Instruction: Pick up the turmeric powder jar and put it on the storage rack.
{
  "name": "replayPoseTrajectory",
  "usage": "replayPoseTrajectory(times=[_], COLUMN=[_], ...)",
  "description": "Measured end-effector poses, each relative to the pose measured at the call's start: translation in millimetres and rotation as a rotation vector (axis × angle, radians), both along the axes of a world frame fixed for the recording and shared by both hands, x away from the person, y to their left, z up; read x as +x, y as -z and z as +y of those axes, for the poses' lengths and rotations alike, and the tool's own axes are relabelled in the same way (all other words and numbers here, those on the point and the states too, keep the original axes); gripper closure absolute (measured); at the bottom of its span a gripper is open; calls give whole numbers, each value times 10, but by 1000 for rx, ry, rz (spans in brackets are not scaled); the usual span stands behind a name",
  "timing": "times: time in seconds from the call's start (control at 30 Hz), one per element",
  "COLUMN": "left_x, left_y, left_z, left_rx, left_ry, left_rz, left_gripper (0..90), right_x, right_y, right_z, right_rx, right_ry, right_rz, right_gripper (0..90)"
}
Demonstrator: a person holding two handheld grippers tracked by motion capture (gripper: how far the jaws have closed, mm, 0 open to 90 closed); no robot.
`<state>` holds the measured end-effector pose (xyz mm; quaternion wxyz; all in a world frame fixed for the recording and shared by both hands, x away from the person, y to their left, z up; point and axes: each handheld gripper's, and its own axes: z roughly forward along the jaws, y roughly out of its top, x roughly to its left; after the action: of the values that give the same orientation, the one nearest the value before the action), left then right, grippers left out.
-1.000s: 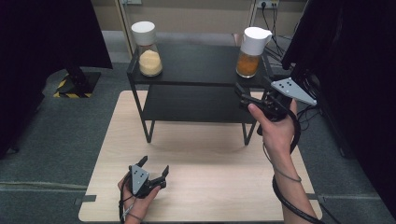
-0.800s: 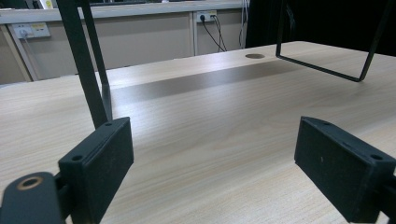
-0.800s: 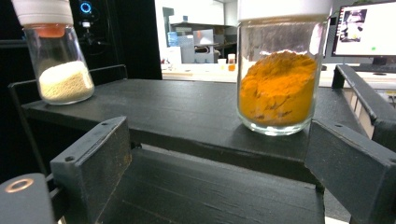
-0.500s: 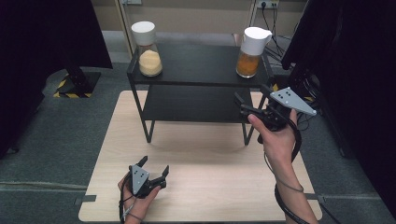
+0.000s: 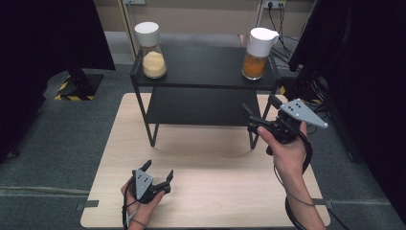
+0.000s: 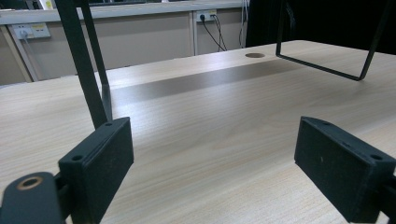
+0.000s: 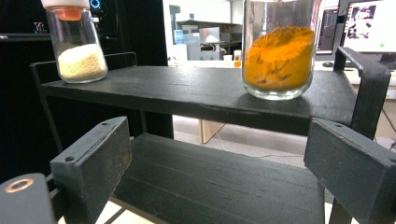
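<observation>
right hand-held gripper [image 5: 258,111] agape | orange jar [image 5: 256,53] above, apart | left hand-held gripper [image 5: 158,172] agape, low over table [image 5: 215,158], perhaps touching

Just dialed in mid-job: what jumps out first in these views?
Two white-capped glass jars on the black shelf rack's top shelf: the orange-powder jar at its right end, the pale-grain jar at its left. The right gripper, jaws open, is held up in front of the rack's right end, facing the orange-powder jar. The left gripper sits low over the wooden table, open and empty.

A black shelf [image 5: 201,67] holds a jar of orange powder [image 5: 255,53] and a jar of pale yellow grains [image 5: 152,51], both white-lidded.
</observation>
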<state>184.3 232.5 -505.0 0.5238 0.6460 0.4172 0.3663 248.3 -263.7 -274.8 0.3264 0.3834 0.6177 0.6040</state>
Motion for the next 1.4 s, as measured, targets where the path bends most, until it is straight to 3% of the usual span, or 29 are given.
replayPoseTrajectory(times=[0.93, 1.4], left_x=[-1, -2], left_y=[3, 6], left_z=[1, -1], left_rx=[-4, -3], left_ry=[-2, -2], left_rz=[0, -2], left_gripper=[114, 114], right_x=[-154, -173], right_y=[367, 603], right_z=[-138, -214], right_rx=[-39, -15], right_ry=[-37, -62], right_rz=[59, 81], right_gripper=[79, 79])
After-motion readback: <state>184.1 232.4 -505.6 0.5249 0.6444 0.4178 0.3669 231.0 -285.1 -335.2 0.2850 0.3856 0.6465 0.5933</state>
